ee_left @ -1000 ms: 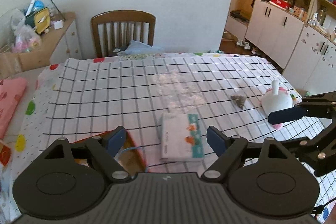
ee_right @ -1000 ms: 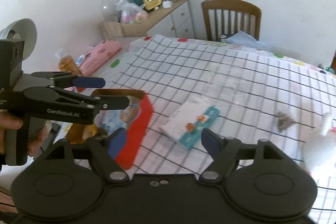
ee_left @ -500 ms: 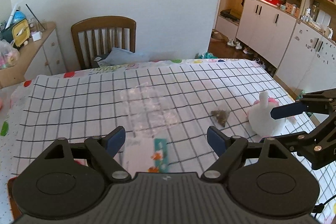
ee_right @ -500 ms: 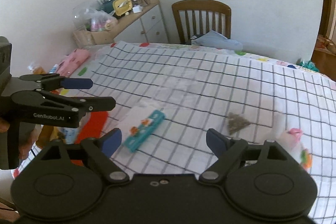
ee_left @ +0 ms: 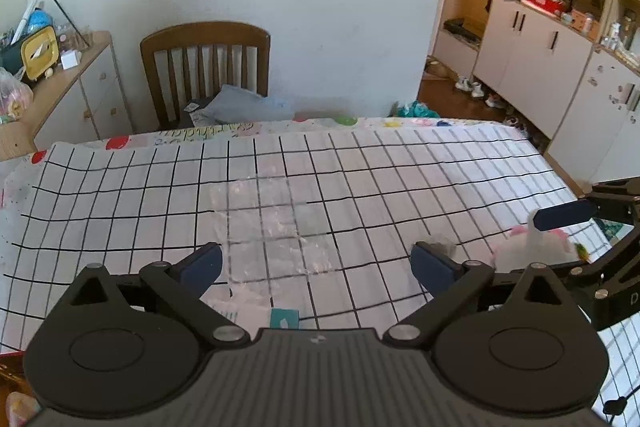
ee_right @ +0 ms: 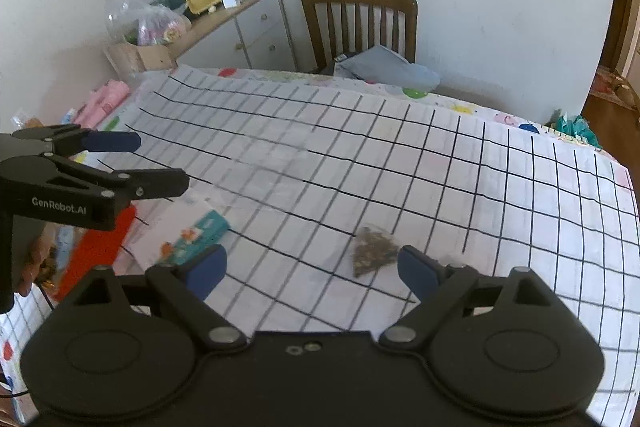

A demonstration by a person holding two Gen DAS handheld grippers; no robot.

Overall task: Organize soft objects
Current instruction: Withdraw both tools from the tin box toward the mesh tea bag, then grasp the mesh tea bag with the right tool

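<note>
Tongs hover over a table (ee_left: 400, 163) under a black-grid cloth, and both pairs are spread wide with nothing between their pads. In the right wrist view, going left to right: a red box (ee_right: 96, 247) sits at the table's left edge, the left gripper (ee_right: 158, 163) hangs above and just beside it, and a tissue pack (ee_right: 180, 235) with a teal end lies just right of the box, touching the cloth, beyond the left blue pad of the right gripper (ee_right: 312, 269). Farther right a small clear pouch (ee_right: 372, 251) of brown bits lies flat, inside the right gripper's gap and close to its right pad, not touched. In the left wrist view, the left gripper's (ee_left: 316, 263) jaws have just been opening; a flat clear bag (ee_left: 272, 223) lies on the cloth ahead between the pads, and only the teal end of the pack shows at the gripper's body. The pouch peeks from behind the right pad. At the far right a white plush toy (ee_left: 532, 247) with pink trim sits near the table's right edge, and the right gripper's (ee_left: 576, 227) blue finger reaches over it; I cannot tell whether they touch.
</note>
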